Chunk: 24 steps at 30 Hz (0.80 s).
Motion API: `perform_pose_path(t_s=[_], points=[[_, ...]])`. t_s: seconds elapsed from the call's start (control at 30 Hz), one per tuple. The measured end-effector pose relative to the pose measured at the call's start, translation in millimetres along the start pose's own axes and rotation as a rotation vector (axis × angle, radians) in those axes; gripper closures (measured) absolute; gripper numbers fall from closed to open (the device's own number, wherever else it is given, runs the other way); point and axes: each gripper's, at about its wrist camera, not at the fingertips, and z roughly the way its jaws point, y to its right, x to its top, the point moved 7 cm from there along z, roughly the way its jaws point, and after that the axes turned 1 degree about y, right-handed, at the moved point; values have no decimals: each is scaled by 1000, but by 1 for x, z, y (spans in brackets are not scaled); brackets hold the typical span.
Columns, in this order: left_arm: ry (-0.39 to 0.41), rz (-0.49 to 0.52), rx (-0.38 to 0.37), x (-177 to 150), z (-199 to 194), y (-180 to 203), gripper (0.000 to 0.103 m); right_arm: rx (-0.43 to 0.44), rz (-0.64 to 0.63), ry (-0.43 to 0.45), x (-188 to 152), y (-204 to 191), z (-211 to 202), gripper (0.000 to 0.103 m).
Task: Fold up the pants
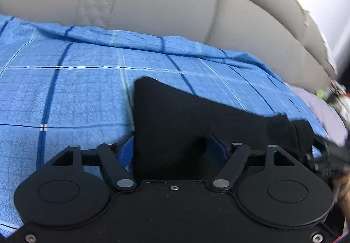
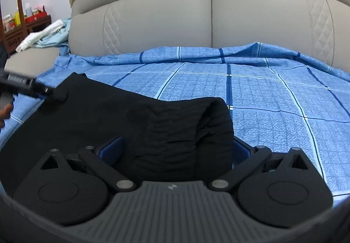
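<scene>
Blue bedsheet (image 2: 273, 98) w/ rumpled black pants (image 2: 135, 120)

The pants (image 2: 105, 116) are plain black cloth, lying spread across a blue checked bedsheet (image 2: 273, 98) on the bed. On one side the fabric is bunched and gathered into wrinkled folds that rise in a rounded hump; elsewhere it lies flatter, ending in a pointed corner.

Even, soft daylight fills both views, with no hard shadows or glare. The left wrist view is smeared by motion blur, worst along its right edge; the right wrist view is sharper. Fisheye bending curves the headboard (image 2: 210, 13), and the black pants (image 2: 153, 116) show almost no detail, perhaps underexposed.
</scene>
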Motion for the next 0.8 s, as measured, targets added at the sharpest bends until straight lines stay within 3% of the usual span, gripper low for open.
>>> perform_pose_path(t_s=[0.1,0.27,0.37,0.6,0.7,0.8], points=[[-11,68,-3,-2,1,6,19,35,14,10,1,2,1,2],[-25,81,13,5,14,14,4,65,10,5,5,1,7,2],[-15,100,27,4,18,19,1,74,1,2,6,-1,10,2],[2,99,41,5,19,18,7,103,13,4,8,-1,13,2],[14,68,18,6,19,13,6,112,25,12,8,0,12,2],[15,81,47,9,25,15,6,128,46,18,10,1,14,2]])
